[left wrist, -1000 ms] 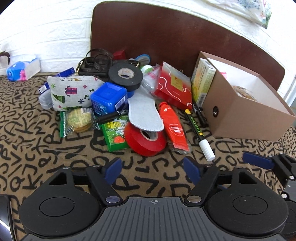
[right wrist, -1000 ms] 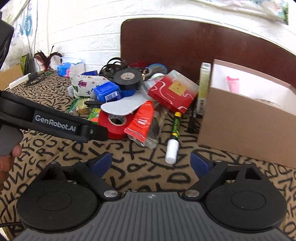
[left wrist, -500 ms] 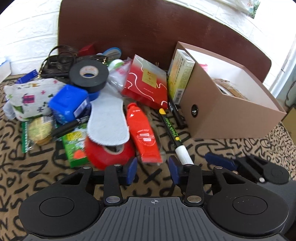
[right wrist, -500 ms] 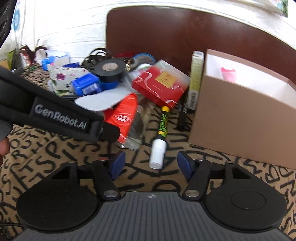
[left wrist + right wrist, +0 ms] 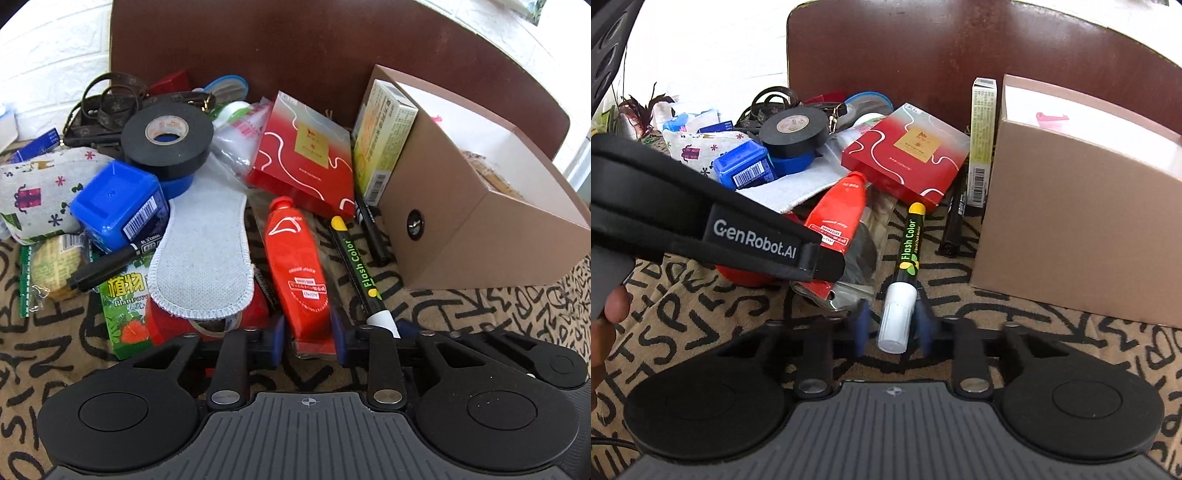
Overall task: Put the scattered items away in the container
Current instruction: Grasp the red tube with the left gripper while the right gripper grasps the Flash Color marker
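Note:
A pile of items lies left of a brown cardboard box [image 5: 480,229], which also shows in the right wrist view [image 5: 1071,221]. My left gripper [image 5: 308,338] straddles the bottom end of a red tube [image 5: 297,266], its blue pads touching or nearly touching the sides. My right gripper [image 5: 892,326] straddles the white cap of a black Flash Color marker [image 5: 905,266], pads close to the cap. The marker also shows in the left wrist view [image 5: 356,269]. The left gripper's body [image 5: 701,221] crosses the right wrist view over the pile.
The pile holds a grey insole [image 5: 207,251], black tape roll [image 5: 168,138], red tape roll [image 5: 177,325], blue box [image 5: 118,205], red flat box [image 5: 306,158], green packet [image 5: 123,306], patterned pouch [image 5: 33,192], a yellow-green carton [image 5: 384,136] against the box, and a black pen [image 5: 371,229]. A brown chair back [image 5: 295,48] stands behind.
Both grippers have moved forward and down and narrowed their jaws. The left now brackets the red tube's end; the right now brackets the marker's white cap.

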`<action>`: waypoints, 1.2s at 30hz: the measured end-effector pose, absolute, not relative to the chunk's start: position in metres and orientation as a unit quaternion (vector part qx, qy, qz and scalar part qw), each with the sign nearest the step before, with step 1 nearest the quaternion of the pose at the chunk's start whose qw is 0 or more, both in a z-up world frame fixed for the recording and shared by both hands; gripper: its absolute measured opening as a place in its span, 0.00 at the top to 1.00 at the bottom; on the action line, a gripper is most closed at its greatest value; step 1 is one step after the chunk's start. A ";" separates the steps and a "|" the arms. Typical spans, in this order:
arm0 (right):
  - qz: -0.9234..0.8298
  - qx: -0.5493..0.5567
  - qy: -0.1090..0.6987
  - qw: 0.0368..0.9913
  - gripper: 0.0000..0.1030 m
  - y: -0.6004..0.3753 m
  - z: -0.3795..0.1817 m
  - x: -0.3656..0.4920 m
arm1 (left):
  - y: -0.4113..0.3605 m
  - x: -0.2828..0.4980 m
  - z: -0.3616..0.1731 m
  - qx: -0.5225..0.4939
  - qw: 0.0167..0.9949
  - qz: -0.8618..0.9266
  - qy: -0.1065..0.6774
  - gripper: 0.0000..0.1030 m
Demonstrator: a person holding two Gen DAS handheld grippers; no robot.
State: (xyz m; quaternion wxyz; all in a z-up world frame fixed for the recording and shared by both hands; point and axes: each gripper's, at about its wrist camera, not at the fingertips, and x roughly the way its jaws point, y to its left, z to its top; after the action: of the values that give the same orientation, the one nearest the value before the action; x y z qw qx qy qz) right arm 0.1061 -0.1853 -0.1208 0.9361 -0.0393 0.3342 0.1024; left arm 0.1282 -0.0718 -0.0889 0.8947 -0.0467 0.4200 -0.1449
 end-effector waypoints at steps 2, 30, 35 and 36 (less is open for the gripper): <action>0.105 -0.044 0.334 0.936 0.80 -0.185 -0.120 0.105 | -0.072 0.126 -0.086 -0.042 0.896 -0.142 0.418 0.84; 0.137 -0.062 0.368 0.917 0.80 -0.204 -0.104 -0.022 | -0.051 0.002 -0.090 -0.031 0.865 -0.175 0.469 0.66; 0.135 -0.056 0.364 0.920 0.76 -0.202 -0.102 -0.019 | -0.055 0.008 -0.087 -0.021 0.876 -0.167 0.452 0.40; 0.136 -0.056 0.362 0.921 0.72 -0.201 -0.101 -0.018 | -0.057 0.010 -0.087 -0.012 0.879 -0.163 0.449 0.39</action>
State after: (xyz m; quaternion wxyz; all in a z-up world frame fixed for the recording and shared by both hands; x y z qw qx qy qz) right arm -0.0177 -0.2011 -0.1012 0.9206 -0.0561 0.3618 0.1359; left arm 0.0104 -0.0565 -0.0869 0.8786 -0.0121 0.4485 -0.1632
